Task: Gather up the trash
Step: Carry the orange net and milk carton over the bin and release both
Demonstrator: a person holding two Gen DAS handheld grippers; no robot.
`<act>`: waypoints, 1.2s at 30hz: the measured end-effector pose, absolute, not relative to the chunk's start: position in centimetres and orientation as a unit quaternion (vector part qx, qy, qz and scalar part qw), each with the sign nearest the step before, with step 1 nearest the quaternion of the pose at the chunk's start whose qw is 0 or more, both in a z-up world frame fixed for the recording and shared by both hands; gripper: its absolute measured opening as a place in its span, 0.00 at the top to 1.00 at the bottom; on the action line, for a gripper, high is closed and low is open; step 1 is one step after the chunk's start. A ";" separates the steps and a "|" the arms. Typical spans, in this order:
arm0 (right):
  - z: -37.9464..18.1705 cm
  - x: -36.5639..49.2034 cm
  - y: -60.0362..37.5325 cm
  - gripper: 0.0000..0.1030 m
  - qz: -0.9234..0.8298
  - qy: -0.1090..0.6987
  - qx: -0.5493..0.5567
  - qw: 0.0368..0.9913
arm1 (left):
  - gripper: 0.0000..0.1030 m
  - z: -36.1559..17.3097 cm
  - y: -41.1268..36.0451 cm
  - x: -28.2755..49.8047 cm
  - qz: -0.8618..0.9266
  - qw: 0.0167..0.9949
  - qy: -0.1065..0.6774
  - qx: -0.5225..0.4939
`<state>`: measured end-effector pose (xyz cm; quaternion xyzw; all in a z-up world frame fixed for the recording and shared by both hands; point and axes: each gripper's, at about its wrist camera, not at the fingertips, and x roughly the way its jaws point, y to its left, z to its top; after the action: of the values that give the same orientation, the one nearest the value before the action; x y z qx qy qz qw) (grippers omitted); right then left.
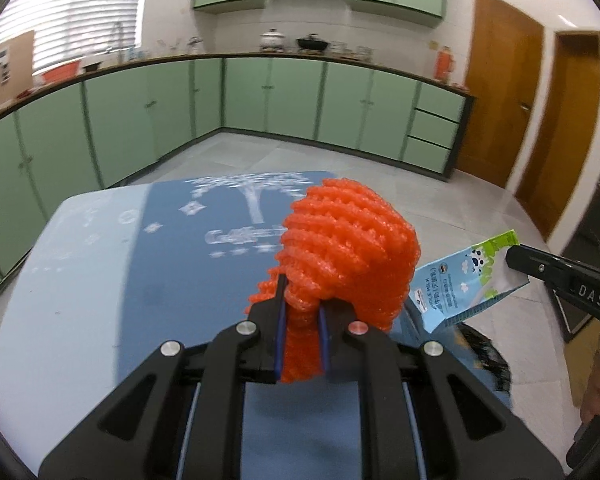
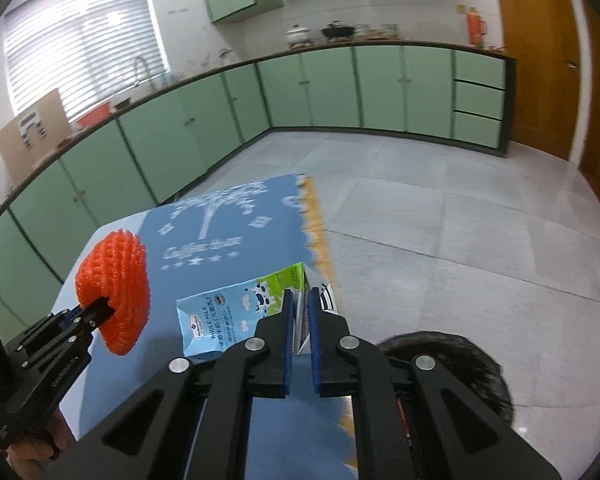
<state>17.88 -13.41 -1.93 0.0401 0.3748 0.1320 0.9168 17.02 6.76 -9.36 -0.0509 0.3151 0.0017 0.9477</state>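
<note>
Through the left wrist camera, I see my left gripper (image 1: 302, 312) squeezed tight on an orange foam net (image 1: 340, 248). Its fingers (image 1: 281, 320) pinch the thin bottom end of the net, and the puffy part sticks up in front of me. Below it is the tabletop (image 1: 100, 280) with a blue cloth (image 1: 204, 248) on it. Off to the right, my right gripper (image 1: 512, 258) comes in from the side and holds a milk carton (image 1: 460, 284) by its top edge. The carton hangs in the air, near the net but not touching it. Under the carton there is a dark round thing (image 1: 484, 356). I think it is a trash bin with a black bag, but the picture is blurry there.

Now the right wrist camera. My right gripper (image 2: 300, 304) is closed on the carton's folded top. The carton (image 2: 220, 320) sticks out to the left, over the edge of the blue cloth (image 2: 228, 240). The net (image 2: 116, 288) is up in the air on the left, held by my left gripper (image 2: 96, 310). The dark round thing (image 2: 452, 364) sits low on the floor (image 2: 460, 220), just right of my fingers (image 2: 286, 320).

So both pieces of trash are picked up, and I judge the step now is carrying them to the bin. Next I need to move each one over that dark opening, then let the fingers open so it drops in. The carton is closer, so it should go first.
</note>
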 end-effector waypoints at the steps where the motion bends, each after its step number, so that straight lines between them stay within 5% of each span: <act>1: -1.9 17.7 -14.2 0.93 0.125 0.374 0.043 0.918 | 0.88 -9.3 5.6 17.1 -0.010 0.948 0.315 -0.049; 29: -7.2 12.6 -35.1 0.93 -0.062 0.413 0.095 0.904 | 0.87 -15.6 -15.8 20.7 -0.210 0.903 0.374 0.000; 32: -8.5 12.6 -35.8 0.93 -0.067 0.426 0.097 0.897 | 0.80 -17.0 -16.3 20.9 -0.209 0.895 0.395 0.004; 34: -9.5 12.8 -35.9 0.92 -0.067 0.439 0.092 0.891 | 0.64 -17.2 -16.3 20.9 -0.206 0.893 0.400 0.005; 36: -10.0 12.9 -36.1 0.88 -0.065 0.445 0.090 0.889 | 0.58 -17.0 -16.2 20.9 -0.205 0.894 0.398 0.006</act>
<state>12.88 -36.05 -10.04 0.0896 0.4452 -0.0646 0.8886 20.91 -16.23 -17.03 0.0058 0.3976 -0.2048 0.8944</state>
